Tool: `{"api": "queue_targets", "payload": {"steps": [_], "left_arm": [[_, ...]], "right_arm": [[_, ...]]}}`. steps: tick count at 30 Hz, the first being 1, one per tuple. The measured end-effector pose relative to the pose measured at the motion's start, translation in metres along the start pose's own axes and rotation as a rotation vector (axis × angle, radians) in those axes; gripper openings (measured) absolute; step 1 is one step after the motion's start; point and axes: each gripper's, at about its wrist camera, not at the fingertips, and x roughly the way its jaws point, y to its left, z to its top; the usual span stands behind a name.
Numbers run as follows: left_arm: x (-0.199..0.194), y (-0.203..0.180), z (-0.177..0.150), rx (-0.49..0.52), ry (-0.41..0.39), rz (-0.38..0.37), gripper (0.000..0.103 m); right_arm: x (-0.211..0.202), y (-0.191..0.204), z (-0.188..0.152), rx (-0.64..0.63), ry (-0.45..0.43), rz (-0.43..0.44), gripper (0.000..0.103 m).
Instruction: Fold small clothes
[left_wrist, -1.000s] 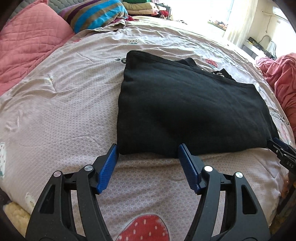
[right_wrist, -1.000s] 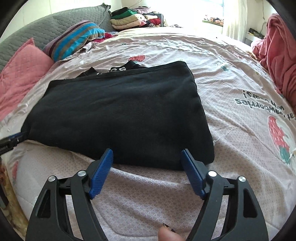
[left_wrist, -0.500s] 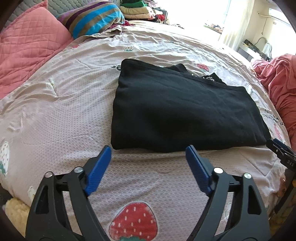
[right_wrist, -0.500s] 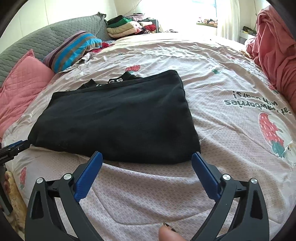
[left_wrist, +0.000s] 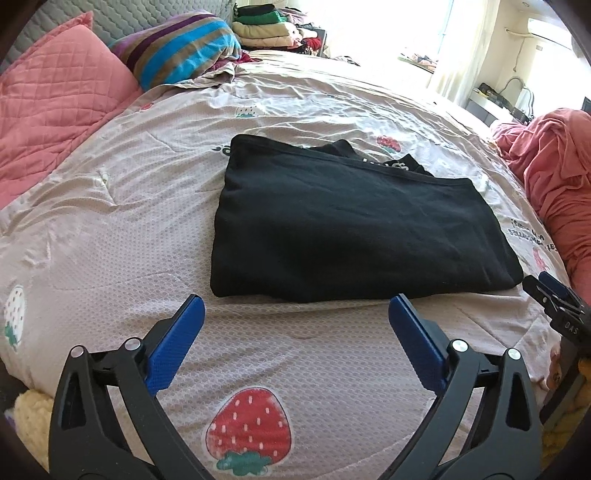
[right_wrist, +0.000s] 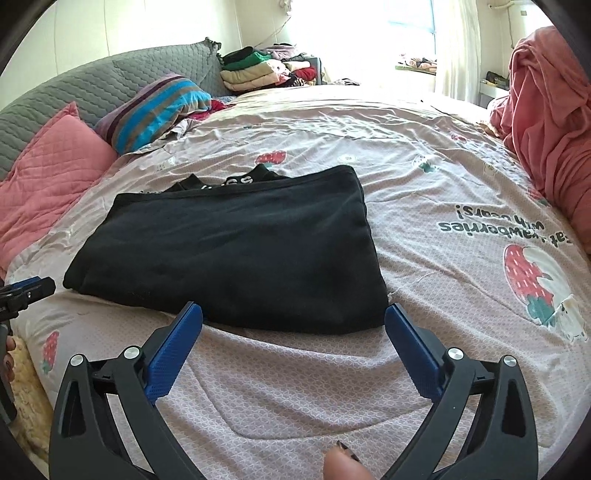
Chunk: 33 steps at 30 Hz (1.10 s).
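A black garment (left_wrist: 354, 221) lies folded into a flat rectangle on the strawberry-print bed cover (left_wrist: 110, 236); a waistband with white letters peeks out at its far edge. It also shows in the right wrist view (right_wrist: 240, 251). My left gripper (left_wrist: 295, 321) is open and empty, just short of the garment's near left edge. My right gripper (right_wrist: 293, 325) is open and empty, just short of the near right corner. Each gripper's tip shows at the edge of the other's view.
Pink quilted pillows (left_wrist: 55, 107) and a striped pillow (left_wrist: 177, 48) lie at the head of the bed. A pile of folded clothes (right_wrist: 258, 70) sits beyond. A pink blanket heap (right_wrist: 546, 122) lies on the right side.
Both grippers have opened wider and drawn back from the garment's near edge. The garment lies still.
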Motion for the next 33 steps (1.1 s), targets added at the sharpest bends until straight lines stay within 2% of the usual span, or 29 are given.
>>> {"api": "queue_targets", "payload": {"steps": [15, 25, 33], "left_arm": [[-0.017, -0.004, -0.003, 0.013, -0.030, 0.001, 0.093], [-0.035, 0.013, -0.002, -0.023, -0.075, 0.026, 0.093], [-0.046, 0.040, -0.003, -0.081, -0.097, 0.053, 0.093]], "right_arm": [[-0.016, 0.010, 0.005, -0.018, -0.030, 0.001, 0.098], [-0.022, 0.041, 0.016, -0.074, -0.052, 0.046, 0.098], [-0.017, 0.078, 0.021, -0.136, -0.044, 0.093, 0.098]]}}
